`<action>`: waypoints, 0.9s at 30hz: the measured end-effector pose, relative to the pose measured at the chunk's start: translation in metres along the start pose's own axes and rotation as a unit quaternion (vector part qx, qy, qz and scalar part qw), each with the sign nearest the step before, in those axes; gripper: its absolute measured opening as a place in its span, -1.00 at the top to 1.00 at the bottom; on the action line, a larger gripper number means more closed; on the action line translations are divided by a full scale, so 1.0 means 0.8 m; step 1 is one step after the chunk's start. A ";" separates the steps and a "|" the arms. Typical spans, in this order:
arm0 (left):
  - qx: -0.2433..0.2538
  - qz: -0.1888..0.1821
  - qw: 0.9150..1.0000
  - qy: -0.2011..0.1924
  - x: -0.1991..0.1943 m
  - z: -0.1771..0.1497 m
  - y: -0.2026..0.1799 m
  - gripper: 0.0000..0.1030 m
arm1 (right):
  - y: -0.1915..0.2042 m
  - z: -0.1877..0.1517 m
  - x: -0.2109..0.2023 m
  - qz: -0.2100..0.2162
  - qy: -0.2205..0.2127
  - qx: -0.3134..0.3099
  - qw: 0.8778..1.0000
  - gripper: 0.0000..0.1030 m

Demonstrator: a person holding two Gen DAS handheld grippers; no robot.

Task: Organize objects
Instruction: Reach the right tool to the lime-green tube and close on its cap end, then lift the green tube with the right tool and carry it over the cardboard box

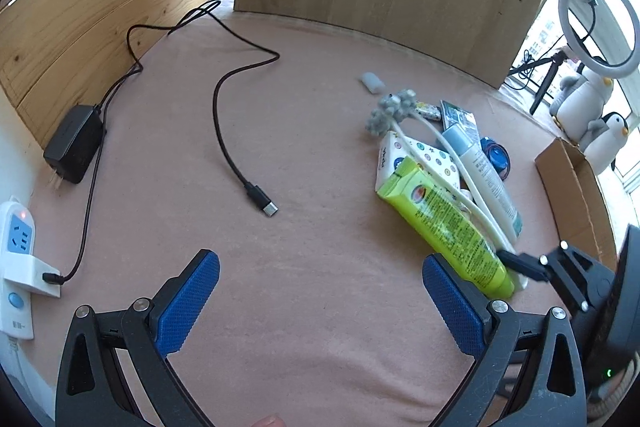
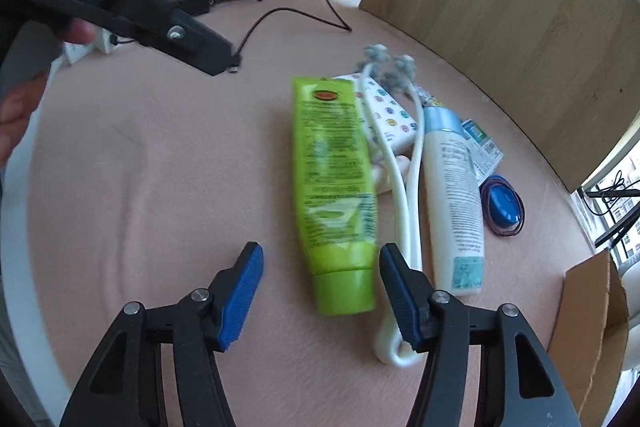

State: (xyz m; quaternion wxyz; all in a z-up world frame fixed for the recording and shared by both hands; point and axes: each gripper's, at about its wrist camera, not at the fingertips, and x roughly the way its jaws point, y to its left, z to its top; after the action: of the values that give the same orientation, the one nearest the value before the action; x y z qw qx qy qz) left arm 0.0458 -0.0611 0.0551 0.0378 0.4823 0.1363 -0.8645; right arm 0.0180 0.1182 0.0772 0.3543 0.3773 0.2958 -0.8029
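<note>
green tube [image 2: 334, 187] lies lengthwise, cap toward camera.

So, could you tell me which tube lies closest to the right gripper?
The green tube, its cap between the right gripper's open fingers; the white tube lies farther right.

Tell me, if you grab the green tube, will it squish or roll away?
The green tube looks like soft plastic, so it would probably dent when squeezed. It lies flat with a crimped far end, so rolling seems unlikely. Its round cap, between the open right gripper fingers, is likely the firmest spot.
</note>
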 end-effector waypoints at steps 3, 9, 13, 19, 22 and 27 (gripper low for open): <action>0.000 0.000 1.000 -0.002 0.002 0.001 -0.002 -1.00 | -0.021 -0.003 0.003 0.032 0.005 0.047 0.998 0.38; -0.016 -0.041 0.999 0.018 0.016 0.000 -0.012 -0.99 | 0.011 -0.025 -0.017 0.047 0.010 0.096 0.994 0.40; -0.021 -0.065 0.997 0.038 0.023 -0.009 -0.028 -0.99 | 0.044 -0.049 -0.038 0.044 0.007 0.147 0.988 0.40; -0.002 -0.080 0.994 0.073 0.031 -0.030 -0.060 -0.95 | 0.054 -0.076 -0.057 0.062 -0.023 0.242 0.968 0.41; 0.004 -0.085 0.992 0.091 0.034 -0.040 -0.072 -0.95 | 0.042 -0.083 -0.058 0.067 -0.034 0.284 0.956 0.41; 0.001 -0.088 0.989 0.122 0.048 -0.048 -0.085 -0.95 | 0.029 -0.103 -0.069 0.080 -0.060 0.316 0.943 0.41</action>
State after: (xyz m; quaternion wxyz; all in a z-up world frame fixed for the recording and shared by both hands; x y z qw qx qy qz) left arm 0.0437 0.0173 0.0168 -0.0555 0.5700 0.1813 -0.7995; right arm 0.0946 0.1851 0.0729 0.2968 0.4430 -0.0261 -0.8456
